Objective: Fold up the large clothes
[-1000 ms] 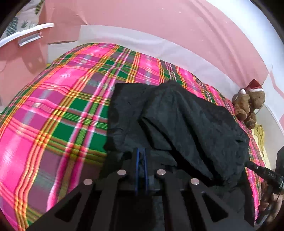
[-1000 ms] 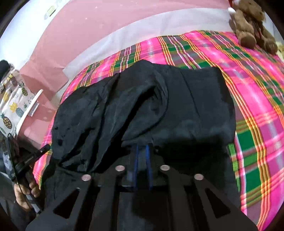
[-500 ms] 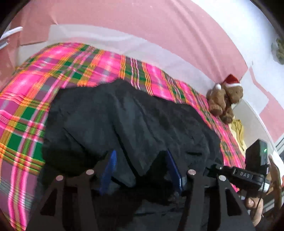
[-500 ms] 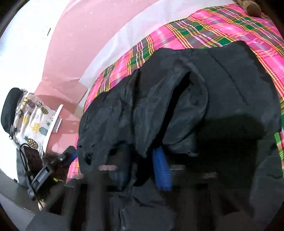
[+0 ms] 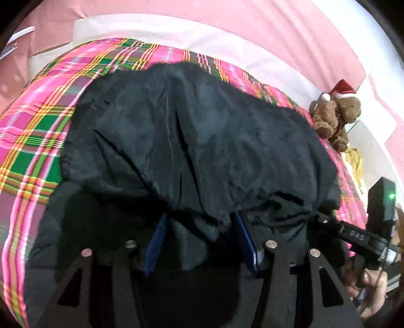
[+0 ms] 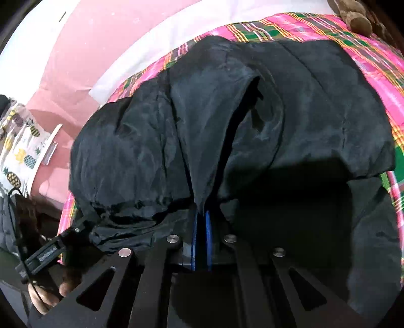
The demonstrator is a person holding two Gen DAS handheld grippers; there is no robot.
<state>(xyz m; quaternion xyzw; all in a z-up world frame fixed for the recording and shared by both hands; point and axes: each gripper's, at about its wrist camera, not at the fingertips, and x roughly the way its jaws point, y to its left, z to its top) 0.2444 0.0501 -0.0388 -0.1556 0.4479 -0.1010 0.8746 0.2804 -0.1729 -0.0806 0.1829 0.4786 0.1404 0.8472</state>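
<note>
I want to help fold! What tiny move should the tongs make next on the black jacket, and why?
Probably close the left tongs on the black jacket edge bunched between them. They stand open with fabric in the gap, while the right tongs are already shut on a fold. With both ends held, the jacket could be lifted off the plaid bedspread.

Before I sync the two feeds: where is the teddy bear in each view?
Left wrist view: the teddy bear sits at the right edge, beyond the black jacket, wearing a red hat.
Right wrist view: only part of the bear shows, cut off at the top right corner.
Shared landmark: the plaid bedspread, also seen in the right wrist view.
</note>
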